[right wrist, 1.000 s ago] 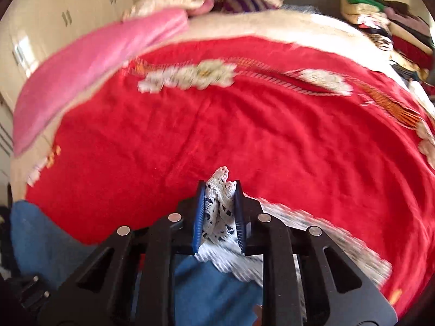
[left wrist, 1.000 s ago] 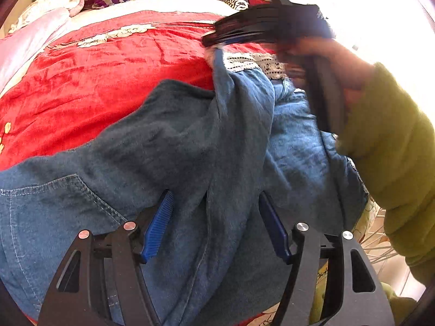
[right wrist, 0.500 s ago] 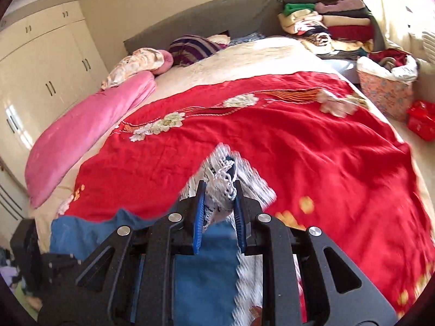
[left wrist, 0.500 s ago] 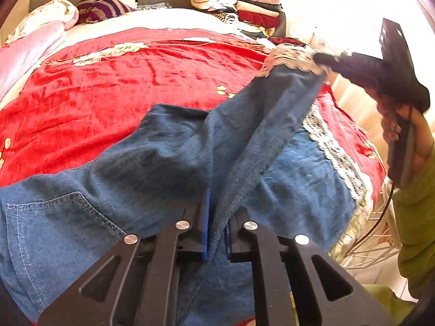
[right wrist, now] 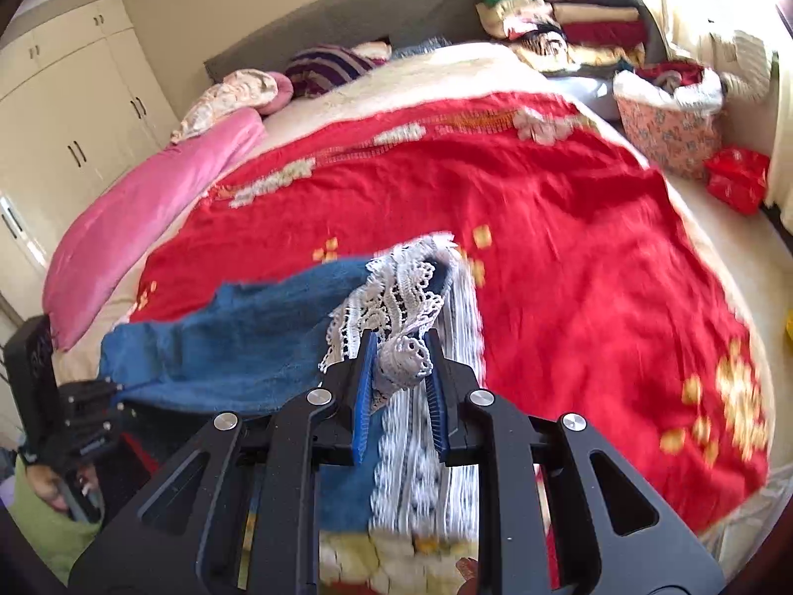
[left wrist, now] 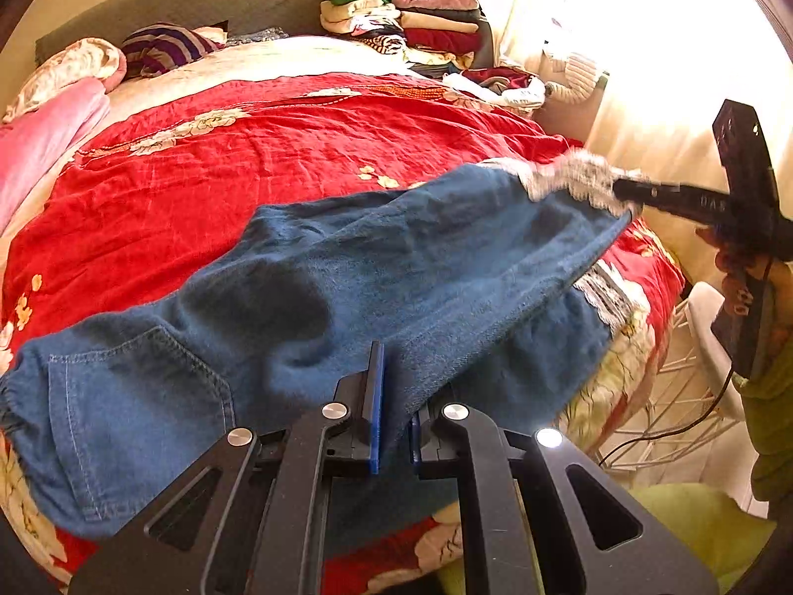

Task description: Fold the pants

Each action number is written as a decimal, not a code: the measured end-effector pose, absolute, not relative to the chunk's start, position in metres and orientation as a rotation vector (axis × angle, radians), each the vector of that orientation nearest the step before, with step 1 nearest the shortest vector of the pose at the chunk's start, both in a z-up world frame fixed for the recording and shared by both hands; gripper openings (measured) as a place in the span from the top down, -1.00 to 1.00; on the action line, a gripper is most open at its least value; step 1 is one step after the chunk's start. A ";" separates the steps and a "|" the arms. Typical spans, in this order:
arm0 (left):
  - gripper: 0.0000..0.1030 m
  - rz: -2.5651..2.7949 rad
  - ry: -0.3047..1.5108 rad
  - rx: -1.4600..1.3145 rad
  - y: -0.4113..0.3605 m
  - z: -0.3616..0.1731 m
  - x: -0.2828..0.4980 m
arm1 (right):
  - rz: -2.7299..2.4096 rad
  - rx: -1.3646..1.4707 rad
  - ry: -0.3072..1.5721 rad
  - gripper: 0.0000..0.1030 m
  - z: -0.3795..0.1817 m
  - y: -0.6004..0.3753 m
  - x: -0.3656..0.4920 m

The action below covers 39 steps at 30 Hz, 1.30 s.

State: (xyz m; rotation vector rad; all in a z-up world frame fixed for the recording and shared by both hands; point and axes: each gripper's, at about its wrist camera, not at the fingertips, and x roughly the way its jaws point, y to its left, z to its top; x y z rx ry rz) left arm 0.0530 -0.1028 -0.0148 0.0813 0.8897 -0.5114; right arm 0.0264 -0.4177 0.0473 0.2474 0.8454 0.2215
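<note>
Blue denim pants (left wrist: 376,287) with white lace cuffs lie across the near edge of a red bedspread (left wrist: 277,158). My left gripper (left wrist: 394,416) is shut on the edge of the upper leg near the crotch. My right gripper (right wrist: 399,372) is shut on that leg's lace cuff (right wrist: 396,307) and holds it up in the air, stretched to the right; it shows in the left wrist view (left wrist: 639,193) too. The lower leg (left wrist: 540,372) lies flat beneath, its lace cuff (left wrist: 609,292) at the bed's right edge. The waistband (left wrist: 20,396) is at the left.
A pink quilt (right wrist: 143,228) lies along the bed's left side, pillows (right wrist: 322,69) at the grey headboard. Stacked folded clothes (left wrist: 411,15) sit at the far right corner. A floral basket (right wrist: 664,124) and a white wire rack (left wrist: 684,377) stand right of the bed.
My left gripper went from open to shut on the leg's edge. My right gripper lifted the lace cuff up and swung it right, stretching the upper leg over the lower one.
</note>
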 end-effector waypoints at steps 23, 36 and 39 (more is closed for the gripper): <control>0.85 -0.533 1.003 0.159 -0.111 -0.058 0.029 | 0.177 0.144 1.036 0.79 -0.025 -0.416 -0.011; 0.44 -0.562 1.014 0.130 -0.110 -0.061 0.023 | 0.229 -0.077 0.975 0.65 -0.009 -0.372 -0.016; 0.11 -0.579 1.011 0.102 -0.102 -0.056 0.015 | 0.205 -0.058 1.010 0.65 -0.031 -0.377 -0.008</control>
